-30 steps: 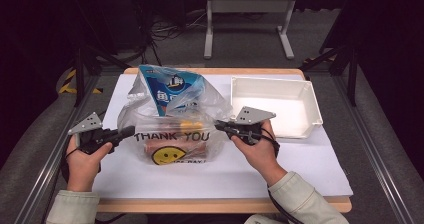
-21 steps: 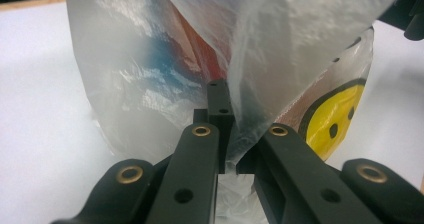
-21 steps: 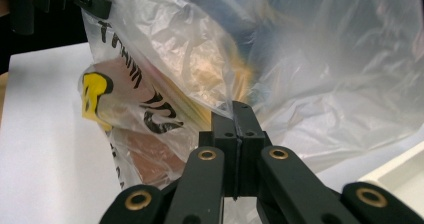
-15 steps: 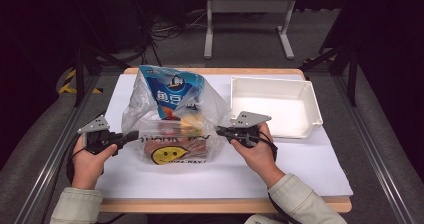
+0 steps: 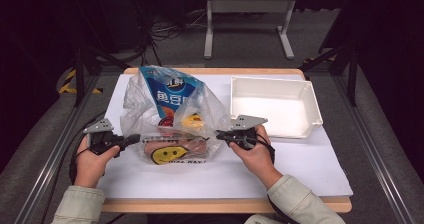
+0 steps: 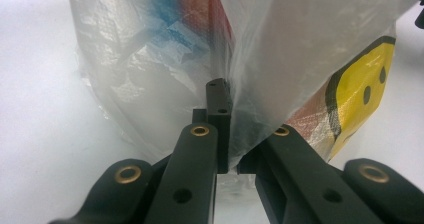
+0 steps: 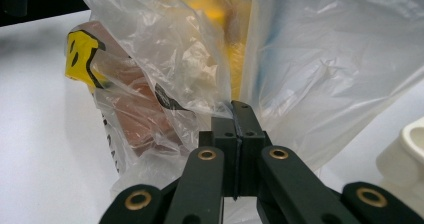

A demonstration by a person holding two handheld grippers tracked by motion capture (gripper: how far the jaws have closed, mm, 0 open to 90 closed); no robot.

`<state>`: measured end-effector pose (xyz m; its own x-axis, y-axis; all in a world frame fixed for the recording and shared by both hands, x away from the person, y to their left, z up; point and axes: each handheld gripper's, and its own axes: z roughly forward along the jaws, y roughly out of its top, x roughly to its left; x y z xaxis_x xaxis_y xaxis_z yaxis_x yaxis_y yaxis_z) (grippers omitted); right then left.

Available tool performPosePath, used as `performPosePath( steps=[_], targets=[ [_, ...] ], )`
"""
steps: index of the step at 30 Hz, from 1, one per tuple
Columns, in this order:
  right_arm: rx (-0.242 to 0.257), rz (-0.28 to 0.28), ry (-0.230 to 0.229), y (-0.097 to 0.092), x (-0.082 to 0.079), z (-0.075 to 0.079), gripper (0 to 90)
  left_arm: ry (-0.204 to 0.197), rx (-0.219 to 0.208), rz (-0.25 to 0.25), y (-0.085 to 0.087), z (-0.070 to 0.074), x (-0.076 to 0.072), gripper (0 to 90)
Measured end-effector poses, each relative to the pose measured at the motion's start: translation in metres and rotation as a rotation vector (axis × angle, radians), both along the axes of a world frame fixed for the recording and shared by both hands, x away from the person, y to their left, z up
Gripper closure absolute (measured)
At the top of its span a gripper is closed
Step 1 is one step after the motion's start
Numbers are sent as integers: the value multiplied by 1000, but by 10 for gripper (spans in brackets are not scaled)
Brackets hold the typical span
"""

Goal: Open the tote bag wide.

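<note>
While your left hand-held gripper (image 5: pixel 134 139) and right hand-held gripper (image 5: pixel 220 133) each pinched thin film, the plastic bag (image 5: pixel 172 114), soft, slippery and tear-prone, sagged near the tabletop's (image 5: pixel 310 174) left edge; gathered folds gave firmer hold

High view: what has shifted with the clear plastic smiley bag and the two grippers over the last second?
Both grippers, left gripper and right gripper, have come down toward the table, lowering the clear plastic smiley-face bag so its printed front now sags onto the white sheet. Each stays clamped on a side of the bag's film. The blue snack packet inside and the white rectangular tray have not moved.
</note>
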<state>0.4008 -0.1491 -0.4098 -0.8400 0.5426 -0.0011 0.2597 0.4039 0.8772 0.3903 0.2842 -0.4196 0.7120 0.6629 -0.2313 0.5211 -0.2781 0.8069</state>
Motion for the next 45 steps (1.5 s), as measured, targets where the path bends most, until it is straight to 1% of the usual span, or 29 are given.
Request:
performPosePath(
  steps=[1, 3, 5, 8, 10, 11, 12, 13, 14, 16, 17, 18, 20, 21, 23, 25, 28, 29, 31, 32, 33, 34, 35, 36, 39, 41, 44, 45],
  targets=[
    [0, 0, 2, 0, 0, -1, 900, 6, -3, 3, 0, 0, 0, 877],
    [3, -1, 5, 0, 0, -1, 900, 4, 12, -3, 0, -1, 1, 872],
    [7, -1, 5, -1, 0, -1, 900, 13, 4, 0, 0, -1, 0, 872],
    [8, -1, 8, -1, 0, -1, 900, 7, 18, -4, 0, -1, 1, 873],
    [8, 0, 10, -1, 0, -1, 900, 11, 12, 0, 0, -1, 0, 868],
    [9, 0, 10, -1, 0, -1, 900, 9, 8, 1, 0, 0, -1, 861],
    [11, -2, 7, -1, -1, 0, 889, -4, 18, 0, 1, 1, -1, 858],
    [15, -4, 4, -1, -1, 1, 886, 0, 5, -1, 0, 2, -2, 858],
    [18, -3, 1, -2, -2, 3, 885, -5, 0, 1, 1, 3, -3, 855],
    [25, 0, -1, -3, -4, 7, 863, -12, 8, -4, 2, 4, -4, 826],
    [31, 1, -5, -4, -6, 11, 846, -25, -1, 5, 1, 6, -6, 825],
    [31, 1, -5, -4, -6, 11, 846, -25, -1, 5, 1, 6, -6, 827],
    [43, -4, -22, -7, -9, 18, 788, -37, -1, 0, 1, 9, -7, 828],
    [57, -3, -25, -9, -11, 21, 760, -41, -6, -3, 0, 10, -8, 827],
    [78, -6, -42, -14, -15, 31, 722, -50, -2, -5, -1, 12, -9, 822],
    [96, -3, -57, -17, -19, 39, 701, -51, -5, -3, -3, 13, -10, 805],
    [130, -1, -86, -22, -25, 53, 675, -66, 3, 2, -3, 15, -10, 740],
    [137, 1, -91, -23, -26, 55, 663, -69, 5, -3, -4, 15, -10, 735],
    [155, 18, -106, -23, -29, 64, 640, -70, 7, -2, -5, 16, -11, 732],
    [163, 24, -114, -23, -30, 68, 617, -73, 9, -3, -5, 16, -11, 737],
    [182, 42, -118, -23, -32, 73, 579, -74, 6, -1, -5, 17, -12, 745],
    [182, 42, -118, -23, -32, 73, 579, -74, 6, -1, -5, 17, -12, 750],
    [201, 56, -127, -23, -35, 80, 544, -76, 8, -6, -4, 17, -12, 756],
    [201, 56, -127, -23, -35, 80, 544, -76, 8, -6, -4, 17, -12, 758],
    [230, 76, -143, -24, -40, 89, 484, -73, -2, -1, -4, 18, -13, 759],
    [244, 83, -155, -26, -41, 95, 457, -81, -3, -7, -3, 18, -13, 756],
    [248, 69, -184, -28, -38, 104, 418, -87, 1, -6, -3, 19, -13, 747],
    [257, 68, -182, -27, -36, 108, 398, -88, -1, -4, -3, 19, -14, 743]
  ],
)
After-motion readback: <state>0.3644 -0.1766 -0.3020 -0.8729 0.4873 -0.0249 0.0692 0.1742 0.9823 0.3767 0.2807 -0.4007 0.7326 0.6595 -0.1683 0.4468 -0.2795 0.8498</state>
